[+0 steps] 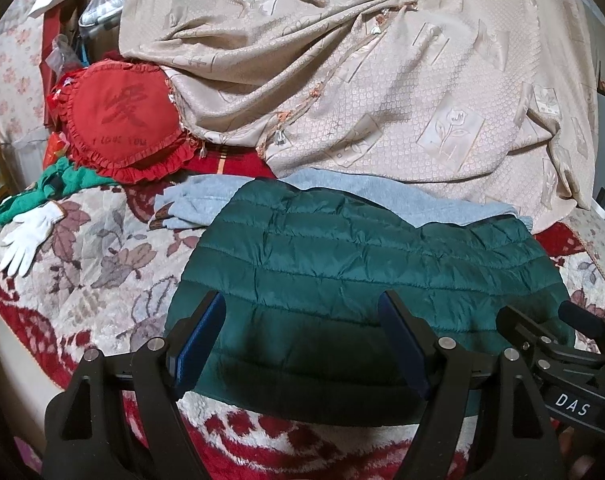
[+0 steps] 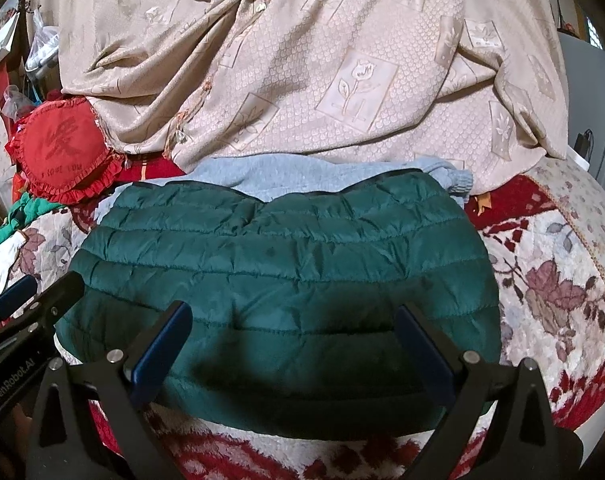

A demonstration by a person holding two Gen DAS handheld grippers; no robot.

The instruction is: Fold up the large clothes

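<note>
A dark green quilted puffer jacket (image 1: 354, 264) lies folded into a compact rectangle on the floral blanket; it also shows in the right wrist view (image 2: 286, 264). A light blue garment (image 1: 342, 192) lies under and behind it, and also shows in the right wrist view (image 2: 286, 174). My left gripper (image 1: 302, 304) is open and empty, hovering over the jacket's near left part. My right gripper (image 2: 294, 316) is open and empty over the jacket's near edge. The right gripper also shows at the right edge of the left wrist view (image 1: 558, 340), and the left gripper at the left edge of the right wrist view (image 2: 26, 300).
A beige patterned cloth (image 1: 382, 80) is heaped behind the jacket. A red heart-shaped cushion (image 1: 122, 120) sits at the back left. A white glove (image 1: 26, 236) and a green cloth (image 1: 66, 180) lie at the left. The red and white floral blanket (image 2: 550, 280) covers the surface.
</note>
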